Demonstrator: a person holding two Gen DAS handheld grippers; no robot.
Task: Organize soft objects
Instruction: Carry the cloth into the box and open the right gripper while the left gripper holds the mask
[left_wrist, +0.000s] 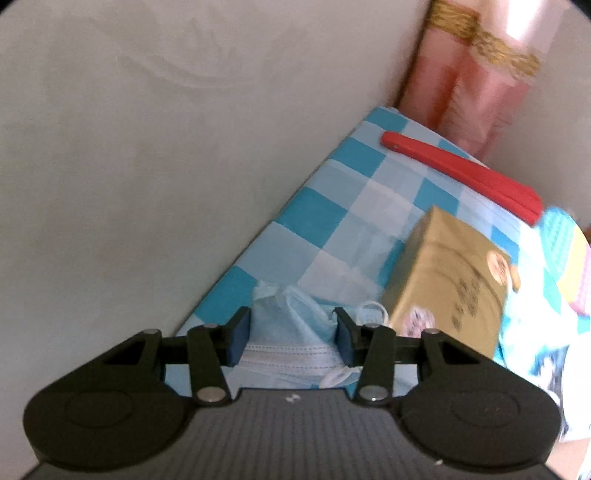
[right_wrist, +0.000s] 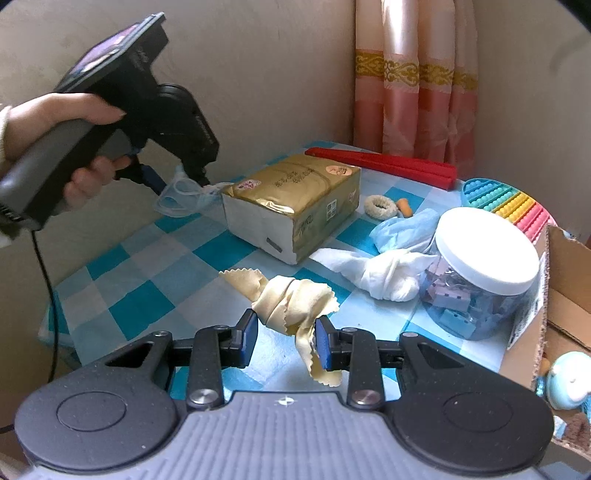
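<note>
Blue face mask (left_wrist: 291, 321) bunched between left gripper (left_wrist: 291, 328) pads, jaws closed on it partway; in the right wrist view it hangs clear of the checked tablecloth (right_wrist: 147, 266), beside the gold tissue pack (right_wrist: 295, 199). Light, limp, crushes easily; pinch the folded body, since the ear loops would likely slip or snag

Right gripper (right_wrist: 286, 341) narrowed on a knotted yellow cloth (right_wrist: 295, 306) low over the table; soft, and the knot looks the firmest hold

Only the right wrist view shows the hand (right_wrist: 48, 122) on the left tool, white knotted cloth (right_wrist: 384, 273), lidded plastic jar (right_wrist: 480, 273), cardboard box (right_wrist: 565, 288). Left view alone shows the mask's pleats against the pads
</note>
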